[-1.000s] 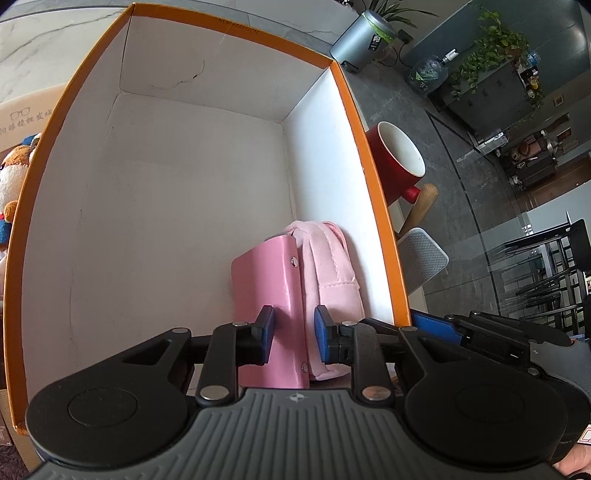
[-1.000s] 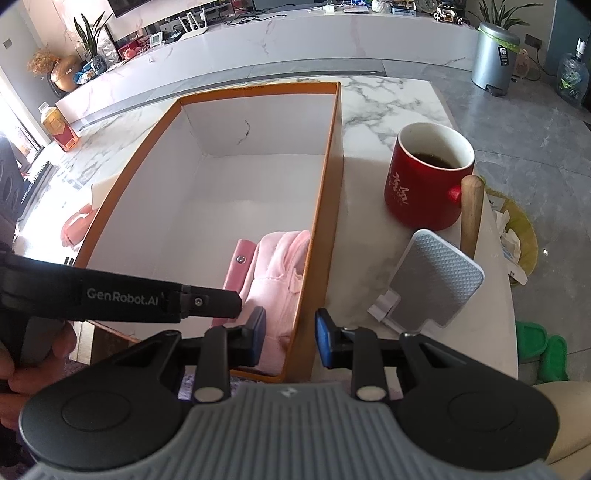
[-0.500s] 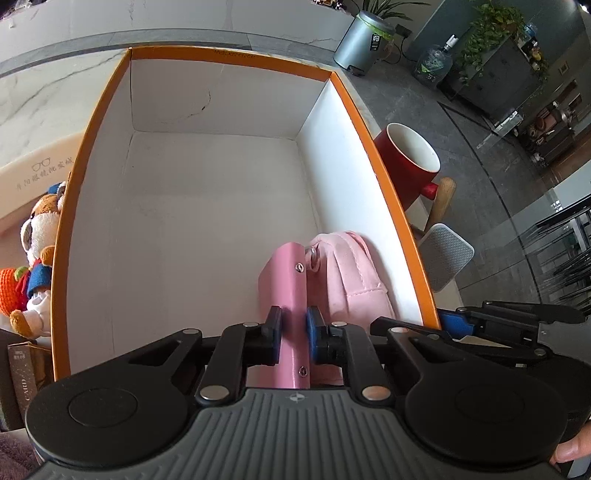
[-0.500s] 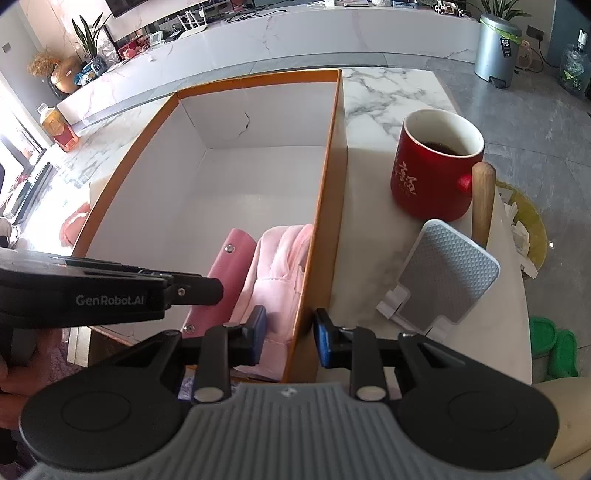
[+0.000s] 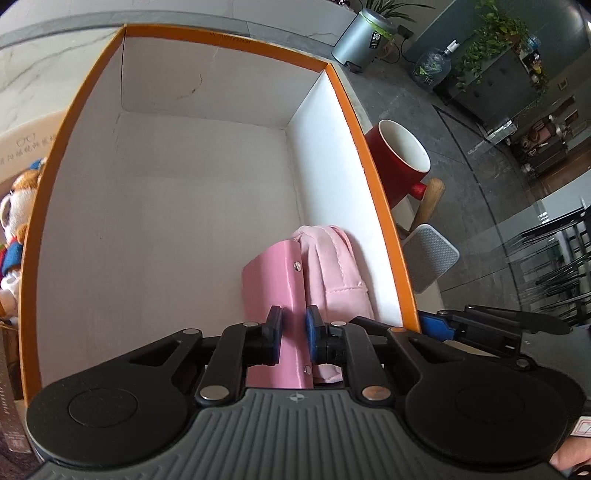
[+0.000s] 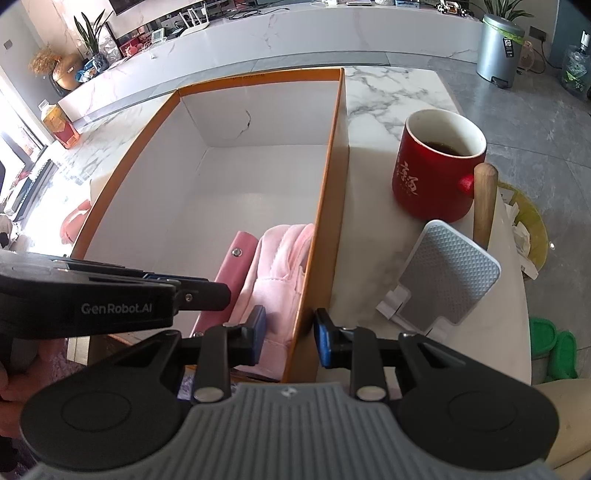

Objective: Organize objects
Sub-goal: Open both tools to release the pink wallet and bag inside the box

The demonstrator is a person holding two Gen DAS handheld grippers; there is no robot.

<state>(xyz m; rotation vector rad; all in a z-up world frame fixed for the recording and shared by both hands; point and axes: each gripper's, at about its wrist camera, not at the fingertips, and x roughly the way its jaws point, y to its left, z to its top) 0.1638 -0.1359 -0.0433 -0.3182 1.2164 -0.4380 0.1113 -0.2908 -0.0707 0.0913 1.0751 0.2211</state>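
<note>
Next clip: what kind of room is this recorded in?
Most likely a home living room: a marble-topped table holds the orange box and a red mug, a long marble media console runs behind, and potted plants and a pedal bin stand around.

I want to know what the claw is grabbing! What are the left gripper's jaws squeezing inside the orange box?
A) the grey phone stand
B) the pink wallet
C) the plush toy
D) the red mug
B: the left gripper has its jaws shut on the edge of the pink wallet, which stands in the orange box beside a pink cloth pouch.
</note>
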